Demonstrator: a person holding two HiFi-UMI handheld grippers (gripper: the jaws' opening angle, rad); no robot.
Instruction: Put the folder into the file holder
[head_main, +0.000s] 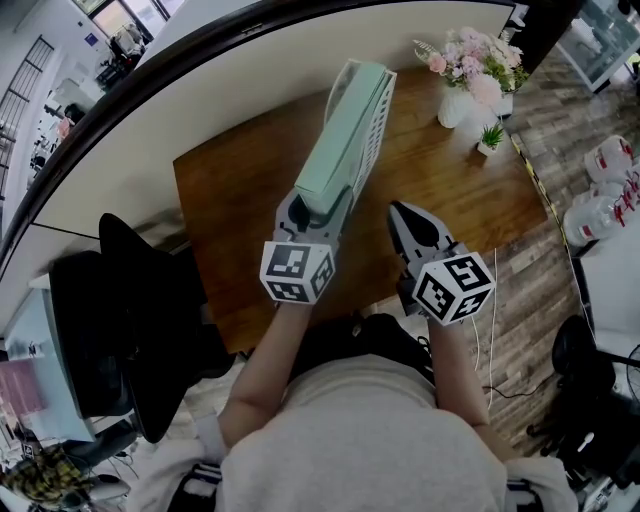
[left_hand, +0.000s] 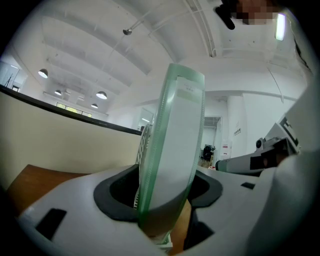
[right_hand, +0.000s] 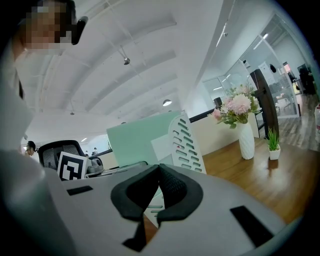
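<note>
- Your left tool (head_main: 322, 208) is open wide. The near end of the green folder (head_main: 340, 140) sits between its jaws, with a dark gap on each side, so the pads do not seem to press on it.
- Your right tool (head_main: 402, 215) is closed and holds nothing. It hangs over the counter (head_main: 230, 200), just beside the left one.
- The folder stands on its edge inside the white file holder (head_main: 374, 125). You can see white slats on both sides of it (one side shows in each tool's own view).
- So the folder looks like it is in its place. The step now, I think, is to let go cleanly and move away.
- Keep the left jaws as wide as they are. Pull the tool straight back toward you, along the line of the folder.
- Do not swing it sideways. A jaw could catch the folder's edge and drag it out, or tip the holder.
- Go slowly at the start, and watch the folder. If it leans or slides with the tool, stop.
- The holder looks light, so it may slide on the smooth wood. Your right tool is close enough to steady its side if it moves.
- The vase of flowers (head_main: 470, 85) and the little plant (head_main: 490, 138) stand well apart, at the far corner, so they are not in your way.
</note>
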